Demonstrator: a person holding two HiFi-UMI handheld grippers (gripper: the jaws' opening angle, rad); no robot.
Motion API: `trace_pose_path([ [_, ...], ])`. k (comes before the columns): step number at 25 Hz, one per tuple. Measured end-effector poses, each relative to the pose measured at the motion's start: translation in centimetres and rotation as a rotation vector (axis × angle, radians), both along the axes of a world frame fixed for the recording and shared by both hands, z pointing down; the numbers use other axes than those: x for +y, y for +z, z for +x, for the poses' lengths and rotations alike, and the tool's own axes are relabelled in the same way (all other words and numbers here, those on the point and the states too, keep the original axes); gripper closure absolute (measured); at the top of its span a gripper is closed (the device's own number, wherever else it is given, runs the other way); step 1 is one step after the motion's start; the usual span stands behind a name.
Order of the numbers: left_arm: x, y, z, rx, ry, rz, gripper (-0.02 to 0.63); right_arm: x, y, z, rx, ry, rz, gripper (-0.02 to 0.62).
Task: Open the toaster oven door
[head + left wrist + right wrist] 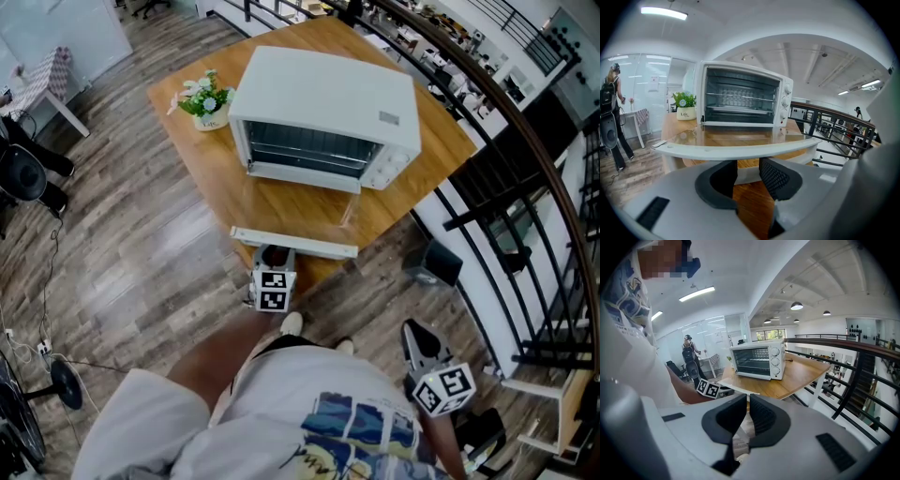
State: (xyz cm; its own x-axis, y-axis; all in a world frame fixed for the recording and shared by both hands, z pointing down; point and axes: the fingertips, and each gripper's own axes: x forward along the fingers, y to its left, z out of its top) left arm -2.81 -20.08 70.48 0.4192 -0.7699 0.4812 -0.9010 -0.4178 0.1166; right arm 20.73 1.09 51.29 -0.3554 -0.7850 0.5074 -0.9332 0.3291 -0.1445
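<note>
While my left claw [747, 165] sits with jaws apart just under the handle [736, 150], the door [740, 135] lies folded down flat before the oven [740, 96] on the table [291, 211]. My right claw [746, 414] hangs well apart, jaws nearly together on nothing.

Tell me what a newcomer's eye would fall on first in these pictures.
First comes the white toaster oven on the wooden table, with its glass door lying flat open toward the person. Next is the left gripper, close under the door's handle with its jaws apart, while the right gripper hangs low at the person's side, jaws together. A small flower pot stands beside the oven.
</note>
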Motion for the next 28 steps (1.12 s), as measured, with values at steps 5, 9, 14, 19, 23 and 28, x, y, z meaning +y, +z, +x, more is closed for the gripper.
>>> trace_pose_path([
  [5,0.07,0.09,0.01,-0.004,-0.001,0.003,0.468,0.28,0.04,0.08,0.0,0.006,0.003,0.575],
  [9,0.08,0.18,0.06,-0.006,-0.002,0.005,0.469,0.28,-0.03,0.18,0.005,0.009,0.003,0.575],
  [14,0.16,0.14,-0.03,-0.006,0.001,0.002,0.469,0.34,0.11,-0.03,0.006,0.002,0.002,0.575],
  [19,0.23,0.07,0.08,-0.005,0.003,0.004,0.469,0.17,-0.05,-0.29,0.011,-0.009,0.009,0.574],
  [23,0.17,0.19,0.15,-0.005,0.003,0.005,0.469,0.01,-0.01,-0.18,0.011,-0.008,0.015,0.574],
  [28,0.1,0.08,0.12,-0.007,0.003,0.004,0.469,-0.12,-0.07,-0.26,0.011,-0.014,0.014,0.574],
])
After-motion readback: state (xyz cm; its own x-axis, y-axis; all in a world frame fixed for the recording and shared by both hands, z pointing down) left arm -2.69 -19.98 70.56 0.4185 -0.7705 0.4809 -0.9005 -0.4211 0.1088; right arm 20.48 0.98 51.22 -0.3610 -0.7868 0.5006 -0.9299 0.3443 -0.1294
